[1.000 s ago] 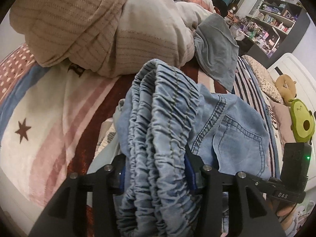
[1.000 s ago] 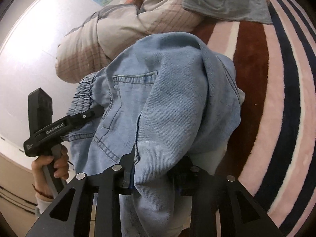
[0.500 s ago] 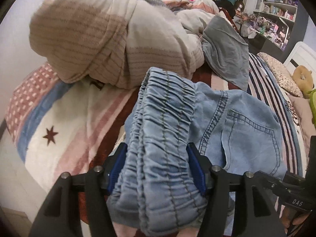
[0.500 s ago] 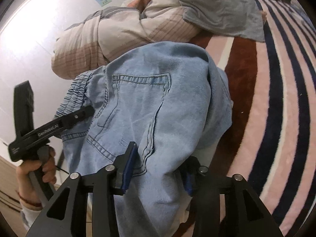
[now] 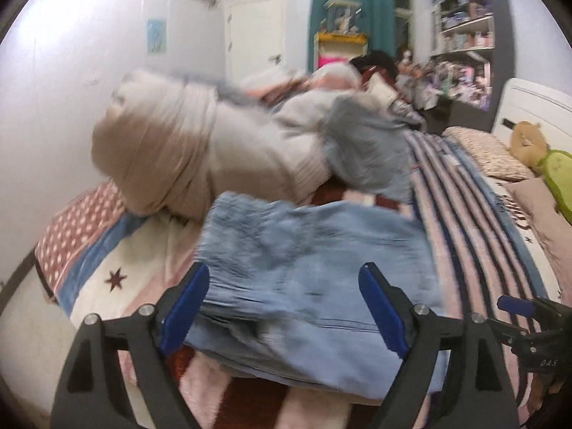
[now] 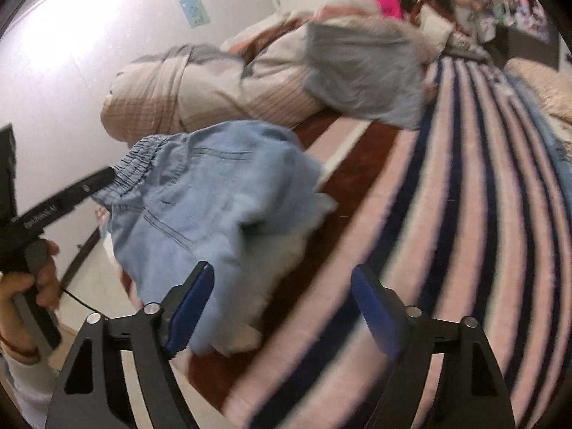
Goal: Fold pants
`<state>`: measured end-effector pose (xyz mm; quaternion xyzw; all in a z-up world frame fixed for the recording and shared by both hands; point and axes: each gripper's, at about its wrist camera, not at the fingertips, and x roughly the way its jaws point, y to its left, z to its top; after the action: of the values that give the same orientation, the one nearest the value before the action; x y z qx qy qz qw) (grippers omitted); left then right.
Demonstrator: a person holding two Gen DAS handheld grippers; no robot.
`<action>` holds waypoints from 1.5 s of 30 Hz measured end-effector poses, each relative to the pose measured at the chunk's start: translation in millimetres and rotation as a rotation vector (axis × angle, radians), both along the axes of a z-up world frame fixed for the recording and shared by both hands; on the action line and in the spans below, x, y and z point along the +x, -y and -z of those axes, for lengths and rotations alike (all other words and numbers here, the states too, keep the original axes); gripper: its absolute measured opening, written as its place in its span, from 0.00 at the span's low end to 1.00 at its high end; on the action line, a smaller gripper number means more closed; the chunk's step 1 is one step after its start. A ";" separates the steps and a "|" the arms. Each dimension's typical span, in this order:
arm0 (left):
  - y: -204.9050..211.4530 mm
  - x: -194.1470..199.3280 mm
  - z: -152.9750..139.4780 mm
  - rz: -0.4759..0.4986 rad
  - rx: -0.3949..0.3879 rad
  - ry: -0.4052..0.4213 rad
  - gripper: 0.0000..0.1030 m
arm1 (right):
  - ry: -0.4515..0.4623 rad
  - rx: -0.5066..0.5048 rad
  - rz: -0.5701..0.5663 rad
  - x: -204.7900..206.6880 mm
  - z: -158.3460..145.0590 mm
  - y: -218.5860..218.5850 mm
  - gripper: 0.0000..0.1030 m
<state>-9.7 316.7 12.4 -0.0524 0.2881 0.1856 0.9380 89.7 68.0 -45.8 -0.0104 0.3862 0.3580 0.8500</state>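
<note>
The light blue denim pants (image 5: 307, 264) lie folded in a bundle on the striped bed blanket (image 5: 475, 236), elastic waistband to the left. My left gripper (image 5: 284, 304) is open, its blue pads either side of the bundle's near edge, holding nothing. In the right wrist view the pants (image 6: 214, 207) lie left of centre with white lining showing at the near edge. My right gripper (image 6: 282, 304) is open and empty, just to the right of the bundle above the blanket (image 6: 447, 214). The left gripper's handle (image 6: 53, 207) shows at the far left.
A rolled beige quilt (image 5: 186, 150) and a grey garment (image 5: 368, 150) lie behind the pants. Plush toys (image 5: 536, 153) and a pillow sit at the far right by the headboard. The bed's edge and the floor are at the lower left (image 6: 93, 271). Shelves stand at the back right.
Both grippers opened and let go of the pants, then drew back and lifted. The pants dropped onto the blanket as a folded bundle.
</note>
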 end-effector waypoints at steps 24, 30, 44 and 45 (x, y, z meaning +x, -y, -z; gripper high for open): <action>254.2 -26.5 -12.8 0.272 0.078 0.324 0.99 | 0.469 -0.063 0.363 -85.3 -46.0 207.3 1.00; 260.1 -23.9 -9.4 0.277 0.075 0.320 0.99 | 0.552 -0.117 0.353 -90.8 -37.9 214.3 1.00; 269.7 -20.3 -3.5 0.287 0.070 0.309 0.99 | 0.582 -0.045 0.365 -99.8 -48.8 223.8 1.00; 269.8 -20.4 -3.5 0.287 0.068 0.310 0.99 | 0.584 -0.047 0.366 -100.0 -48.9 223.6 1.00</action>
<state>-30.0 46.9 15.9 -0.0069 0.1385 0.0497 0.9891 -10.3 -155.6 3.1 -0.0626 0.1303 0.1723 0.9744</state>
